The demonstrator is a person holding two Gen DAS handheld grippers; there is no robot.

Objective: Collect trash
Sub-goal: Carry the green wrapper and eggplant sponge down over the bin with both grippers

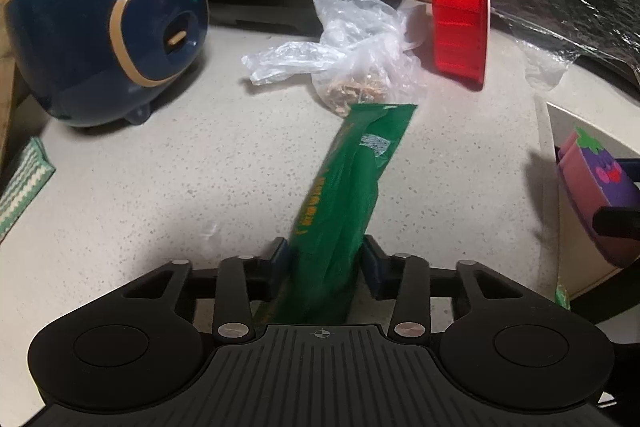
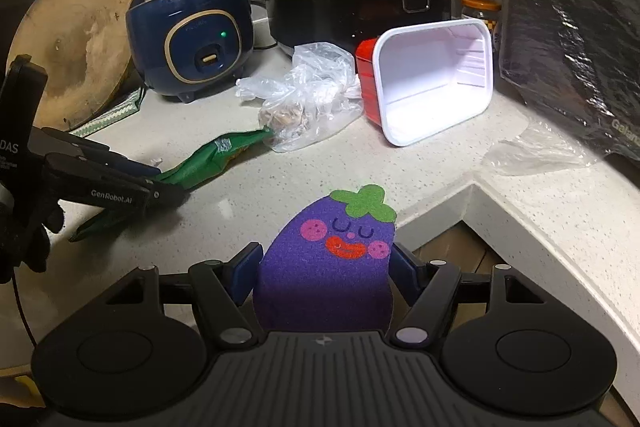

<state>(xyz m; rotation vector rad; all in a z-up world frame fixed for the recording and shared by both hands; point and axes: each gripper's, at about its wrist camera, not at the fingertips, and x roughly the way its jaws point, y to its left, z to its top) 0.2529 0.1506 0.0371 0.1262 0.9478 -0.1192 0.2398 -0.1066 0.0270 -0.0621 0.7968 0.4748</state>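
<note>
The left gripper (image 1: 325, 259) was clamped on the green wrapper (image 1: 352, 171), the right gripper (image 2: 326, 269) on the eggplant sponge (image 2: 328, 259).

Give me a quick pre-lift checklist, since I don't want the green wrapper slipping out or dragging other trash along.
1. Green wrapper sits between the fingers of the left hand-held gripper: ok.
2. Pads fully clamped on the wrapper: cannot tell.
3. Wrapper's far end clear of the clear plastic bag: not ok, it reaches the bag.
4. Right hand-held gripper holds the eggplant sponge: ok.
5. Red tray out of the lift path: ok, it lies on its side beyond the bag.
</note>
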